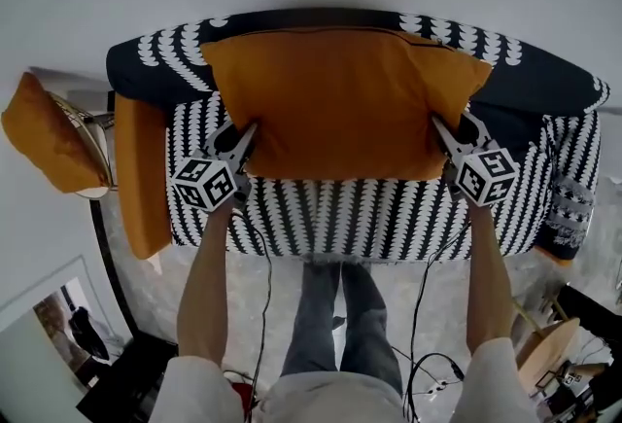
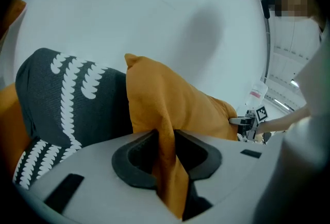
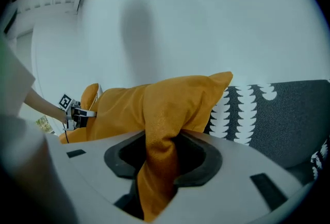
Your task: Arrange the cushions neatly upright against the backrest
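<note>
L hand-held gripper (image 1: 241, 137) and R hand-held gripper (image 1: 445, 131) each pinch a lower corner of orange cushion (image 1: 340, 100). Cushion sits mid-sofa, top edge at sofa backrest (image 1: 544, 81).

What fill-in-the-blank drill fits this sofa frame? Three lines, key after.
1. The left gripper and right gripper each pinch a corner of the same ____-coloured cushion.
2. The sofa cover is black and ____.
3. The cushion off the sofa lies on the person's ____.
Missing: orange; white; left.
</note>
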Action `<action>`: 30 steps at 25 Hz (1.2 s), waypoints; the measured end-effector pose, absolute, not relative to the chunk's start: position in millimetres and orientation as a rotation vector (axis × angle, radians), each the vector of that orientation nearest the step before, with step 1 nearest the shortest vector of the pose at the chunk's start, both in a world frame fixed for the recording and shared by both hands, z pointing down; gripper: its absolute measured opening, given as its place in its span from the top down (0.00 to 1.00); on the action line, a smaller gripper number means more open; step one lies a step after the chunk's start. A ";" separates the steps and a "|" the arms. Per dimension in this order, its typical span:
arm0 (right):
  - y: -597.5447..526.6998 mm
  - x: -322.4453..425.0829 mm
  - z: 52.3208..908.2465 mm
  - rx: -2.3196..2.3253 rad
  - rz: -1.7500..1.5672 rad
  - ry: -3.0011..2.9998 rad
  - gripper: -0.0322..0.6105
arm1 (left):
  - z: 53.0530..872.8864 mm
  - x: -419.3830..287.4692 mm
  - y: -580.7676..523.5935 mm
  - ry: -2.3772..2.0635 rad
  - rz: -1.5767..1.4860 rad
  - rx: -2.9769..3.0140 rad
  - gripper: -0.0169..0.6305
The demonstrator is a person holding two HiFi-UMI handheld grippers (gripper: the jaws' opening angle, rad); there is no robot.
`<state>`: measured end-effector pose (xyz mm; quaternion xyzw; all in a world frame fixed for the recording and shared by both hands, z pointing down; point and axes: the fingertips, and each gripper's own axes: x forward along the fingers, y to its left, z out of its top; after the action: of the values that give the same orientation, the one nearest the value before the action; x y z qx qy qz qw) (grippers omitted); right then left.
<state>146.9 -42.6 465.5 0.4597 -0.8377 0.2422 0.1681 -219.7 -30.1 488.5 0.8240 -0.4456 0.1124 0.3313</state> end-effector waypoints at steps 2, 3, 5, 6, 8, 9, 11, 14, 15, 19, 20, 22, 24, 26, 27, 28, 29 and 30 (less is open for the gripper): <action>-39.0 149.1 474.4 1.304 0.687 -2.362 0.68 | 498.3 -217.7 -27.3 -1.163 0.315 2.138 0.79; -38.2 148.8 481.3 1.300 0.686 -2.346 0.68 | 505.0 -218.4 -27.4 -1.166 0.332 2.130 0.79; -38.9 146.6 497.9 1.296 0.701 -2.313 0.64 | 519.0 -222.7 -31.2 -1.174 0.368 2.115 0.79; -40.6 145.5 505.7 1.298 0.715 -2.301 0.63 | 525.5 -225.4 -34.7 -1.178 0.380 2.107 0.79; -46.4 145.1 515.9 1.315 0.729 -2.285 0.57 | 535.0 -228.3 -42.7 -1.181 0.397 2.094 0.76; -49.7 145.7 518.4 1.326 0.730 -2.279 0.55 | 537.6 -228.1 -46.7 -1.181 0.407 2.089 0.75; -53.8 148.7 519.9 1.343 0.729 -2.276 0.52 | 538.9 -225.8 -51.6 -1.183 0.429 2.086 0.72; -51.0 155.1 518.6 1.374 0.718 -2.273 0.50 | 539.9 -227.2 -50.3 -1.208 0.464 2.088 0.67; -49.8 155.9 519.2 1.386 0.716 -2.272 0.49 | 542.3 -230.4 -49.8 -1.227 0.473 2.079 0.62; -43.3 160.5 518.7 1.449 0.701 -2.267 0.44 | 546.6 -241.8 -45.4 -1.304 0.494 2.034 0.54; -40.2 162.9 516.3 1.462 0.695 -2.269 0.42 | 545.1 -243.8 -43.2 -1.326 0.501 2.030 0.52; -32.9 165.9 509.6 1.480 0.692 -2.275 0.42 | 539.0 -247.2 -35.9 -1.356 0.524 2.038 0.48; -26.0 168.1 499.5 1.500 0.681 -2.275 0.42 | 530.8 -248.3 -26.0 -1.356 0.541 2.057 0.48; -16.9 170.1 487.2 1.532 0.671 -2.268 0.42 | 519.7 -250.6 -15.7 -1.361 0.531 2.067 0.48; -11.5 170.1 481.3 1.546 0.672 -2.267 0.42 | 512.7 -251.4 -11.1 -1.368 0.511 2.069 0.48; -6.8 169.3 475.4 1.553 0.671 -2.268 0.42 | 505.0 -250.5 -7.9 -1.373 0.487 2.074 0.48; -3.3 167.7 469.2 1.553 0.664 -2.271 0.42 | 496.8 -247.2 -6.2 -1.374 0.466 2.086 0.48; -0.8 165.5 462.5 1.550 0.650 -2.277 0.42 | 488.4 -242.0 -5.2 -1.371 0.451 2.106 0.48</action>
<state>165.5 -0.8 462.5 0.5410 -0.7948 0.2271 0.1552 -242.0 -5.2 488.4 0.7894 -0.5138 0.1692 0.2903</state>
